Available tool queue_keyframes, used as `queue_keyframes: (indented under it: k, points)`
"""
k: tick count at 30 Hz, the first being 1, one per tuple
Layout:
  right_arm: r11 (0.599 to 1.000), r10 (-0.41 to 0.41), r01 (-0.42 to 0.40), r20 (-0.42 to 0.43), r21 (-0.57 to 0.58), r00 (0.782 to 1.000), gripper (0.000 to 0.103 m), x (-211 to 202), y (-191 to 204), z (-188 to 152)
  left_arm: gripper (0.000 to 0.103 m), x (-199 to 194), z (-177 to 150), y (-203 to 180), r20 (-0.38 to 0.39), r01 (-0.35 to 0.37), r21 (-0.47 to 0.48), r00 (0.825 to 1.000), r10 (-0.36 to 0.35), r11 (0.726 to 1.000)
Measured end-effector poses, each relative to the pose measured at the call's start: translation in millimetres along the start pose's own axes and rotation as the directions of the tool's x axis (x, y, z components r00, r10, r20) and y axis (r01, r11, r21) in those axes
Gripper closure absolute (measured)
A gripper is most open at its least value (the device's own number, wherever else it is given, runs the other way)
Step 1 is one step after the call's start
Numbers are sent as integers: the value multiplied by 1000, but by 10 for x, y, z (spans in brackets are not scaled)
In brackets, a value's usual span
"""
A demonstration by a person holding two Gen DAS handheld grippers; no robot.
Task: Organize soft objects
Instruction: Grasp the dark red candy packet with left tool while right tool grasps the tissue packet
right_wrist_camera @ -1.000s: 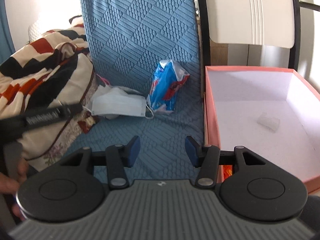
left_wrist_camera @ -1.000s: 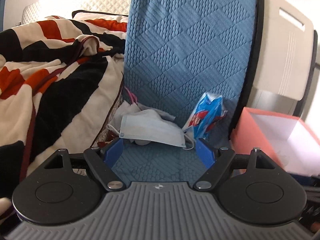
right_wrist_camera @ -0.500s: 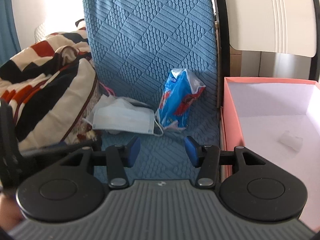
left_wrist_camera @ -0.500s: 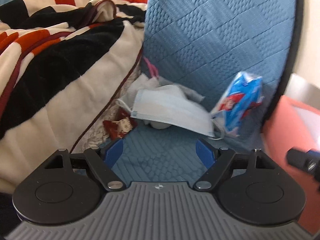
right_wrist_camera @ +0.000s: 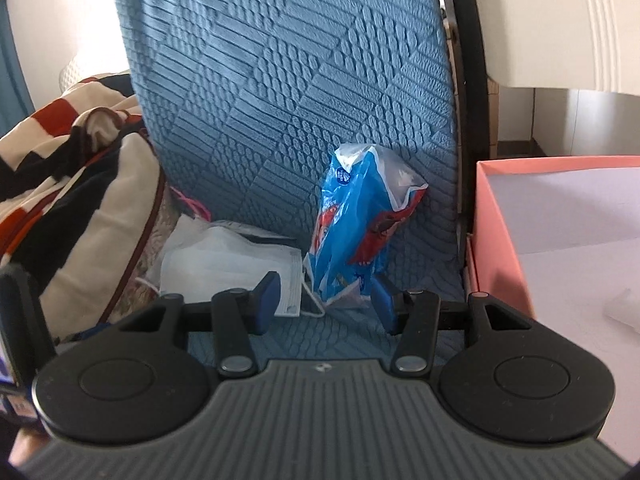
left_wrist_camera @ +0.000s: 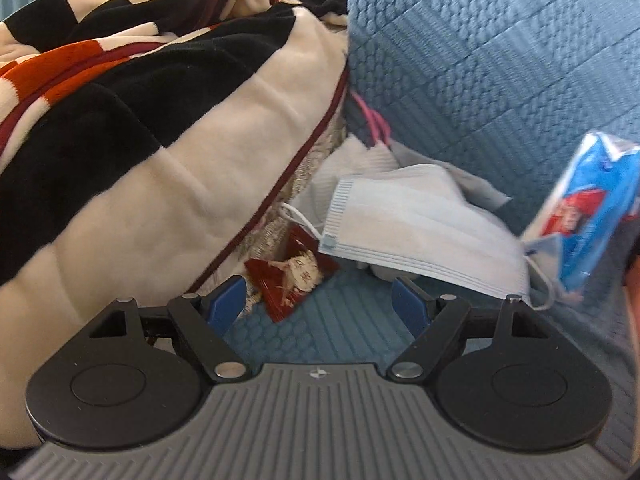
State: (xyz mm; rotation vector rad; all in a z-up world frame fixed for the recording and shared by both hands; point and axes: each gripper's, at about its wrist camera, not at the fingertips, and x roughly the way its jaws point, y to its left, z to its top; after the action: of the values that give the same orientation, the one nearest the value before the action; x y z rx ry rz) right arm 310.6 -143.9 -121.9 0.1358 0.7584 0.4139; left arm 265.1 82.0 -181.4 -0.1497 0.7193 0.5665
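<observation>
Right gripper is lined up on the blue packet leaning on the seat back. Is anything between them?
Nothing visible blocks it. The right gripper stands open just short of the blue packet. The face mask lies beside the packet, behind the left finger, its ear loop trailing towards the packet's base.

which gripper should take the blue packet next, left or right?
Probably right. The right gripper is open with the blue packet lined up just beyond its fingertips, pink box alongside. The left gripper faces the face mask instead.
</observation>
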Motion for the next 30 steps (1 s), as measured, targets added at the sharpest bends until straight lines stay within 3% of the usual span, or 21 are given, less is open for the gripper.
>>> queue_keyframes:
  k: [5, 9, 12, 18, 23, 25, 30]
  points:
    - [999, 15, -13, -30, 39, 999, 51, 265, -63, 112, 20, 207, 60, -47, -28, -37, 6, 999, 37, 999]
    - [998, 32, -29, -38, 54, 999, 51, 444, -67, 191, 20, 352, 111, -5, -89, -32, -48, 996, 28, 998]
    - [999, 8, -5, -57, 50, 998, 51, 571, -72, 223, 20, 407, 134, 79, -92, -36, -120, 995, 25, 992]
    - [995, 0, 9, -92, 95, 996, 51, 779, -162, 252, 20, 511, 146, 119, -112, -73, -162, 992, 55, 984]
    - [997, -28, 35, -108, 66, 994, 51, 926, -161, 263, 21, 609, 138, 124, -131, -72, -180, 990, 48, 981]
    - [998, -37, 44, -123, 51, 992, 51, 995, -149, 238, 25, 694, 127, 161, -165, -74, -211, 985, 39, 975]
    - [998, -45, 51, -130, 37, 990, 55, 1059, -143, 222, 42, 739, 105, 176, -148, -112, -222, 986, 80, 969]
